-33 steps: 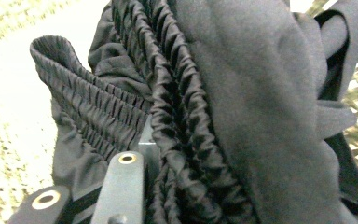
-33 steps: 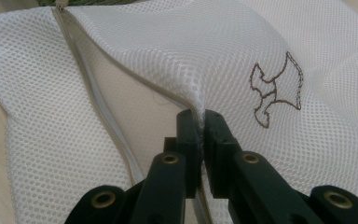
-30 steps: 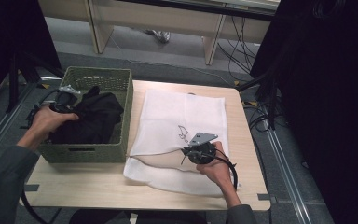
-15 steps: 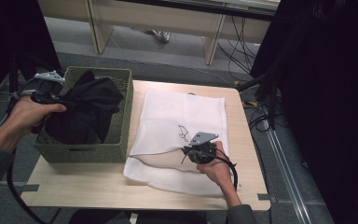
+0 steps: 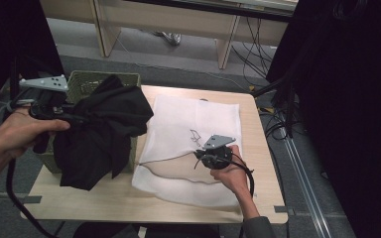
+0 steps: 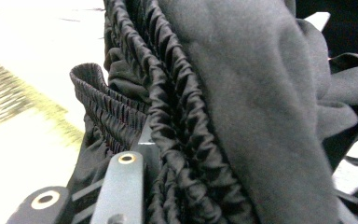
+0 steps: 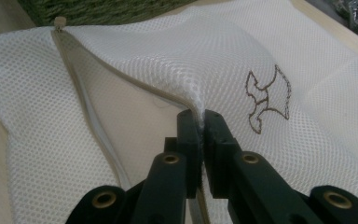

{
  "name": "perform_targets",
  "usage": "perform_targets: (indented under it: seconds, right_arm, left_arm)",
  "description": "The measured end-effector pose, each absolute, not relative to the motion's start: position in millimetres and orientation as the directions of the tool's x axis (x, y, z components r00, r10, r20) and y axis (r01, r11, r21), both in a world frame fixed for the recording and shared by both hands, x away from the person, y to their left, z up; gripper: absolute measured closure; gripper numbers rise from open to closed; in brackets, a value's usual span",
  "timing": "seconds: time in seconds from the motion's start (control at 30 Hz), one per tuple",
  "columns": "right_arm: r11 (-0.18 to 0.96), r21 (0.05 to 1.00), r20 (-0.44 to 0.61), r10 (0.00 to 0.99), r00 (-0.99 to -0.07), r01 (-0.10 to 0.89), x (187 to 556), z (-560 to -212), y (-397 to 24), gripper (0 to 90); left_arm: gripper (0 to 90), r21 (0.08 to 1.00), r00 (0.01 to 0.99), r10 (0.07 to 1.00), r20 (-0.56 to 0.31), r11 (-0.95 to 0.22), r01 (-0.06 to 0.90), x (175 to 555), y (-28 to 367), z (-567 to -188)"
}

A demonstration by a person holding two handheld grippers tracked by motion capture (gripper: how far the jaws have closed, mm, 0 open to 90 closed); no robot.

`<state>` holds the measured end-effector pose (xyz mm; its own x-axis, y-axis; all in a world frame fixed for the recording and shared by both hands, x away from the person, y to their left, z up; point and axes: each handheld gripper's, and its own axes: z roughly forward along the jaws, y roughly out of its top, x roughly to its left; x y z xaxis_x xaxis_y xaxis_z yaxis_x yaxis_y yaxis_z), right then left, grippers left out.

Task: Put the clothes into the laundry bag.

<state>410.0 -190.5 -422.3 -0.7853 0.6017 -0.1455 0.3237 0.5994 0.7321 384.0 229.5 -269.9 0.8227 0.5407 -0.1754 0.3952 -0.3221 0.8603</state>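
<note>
Work in hand: a black fabric garment with a gathered elastic waistband point(image 5: 101, 131) goes from the green woven basket point(image 5: 87, 82) toward the white mesh laundry bag with a zip opening point(image 5: 193, 119).
Left gripper point(image 5: 74, 118): its jaws pinch the garment by the ruched waistband point(image 6: 177, 140); the cloth hangs in the air above the basket's right rim, its lower folds draping over the light wooden table point(image 5: 129, 198).
Right gripper point(image 7: 200, 122): its jaws are pressed together on the upper lip of the mesh bag at the zip edge point(image 7: 98, 135), lifting it so the mouth gapes.
Done, by my reading: the garment is out of the basket and the bag is held open.
Left to do: carry the garment across to the opening, feed it in, let go, likely zip the bag.
Basket contents: hidden behind the hanging cloth, so I cannot tell whether more remains.
</note>
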Motion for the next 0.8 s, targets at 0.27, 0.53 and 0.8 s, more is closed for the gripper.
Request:
perform_targets:
  seconds: [0.27, 0.53, 0.8]
  right_arm:
    - [0.555, 0.761, -0.117, 0.626, -0.771, 0.336, 416.8, -407.7, -194.8, 87.0]
    - [0.548, 0.771, -0.119, 0.625, -0.771, 0.325, 420.7, -406.3, -196.3, 87.0]
    - [0.525, 0.782, -0.1, 0.639, -0.763, 0.337, 421.5, -397.3, -196.7, 87.1]
  left_arm:
    - [61.2, 0.873, 0.885, 0.42, -0.2, -0.333, 0.355, 355.7, 198.8, -254.8]
    - [60.8, 0.865, 0.917, 0.309, -0.252, -0.353, 0.357, 338.8, 162.0, -276.6]
    - [60.1, 0.808, 0.918, 0.31, -0.247, -0.457, 0.371, 347.2, 115.8, -338.2]
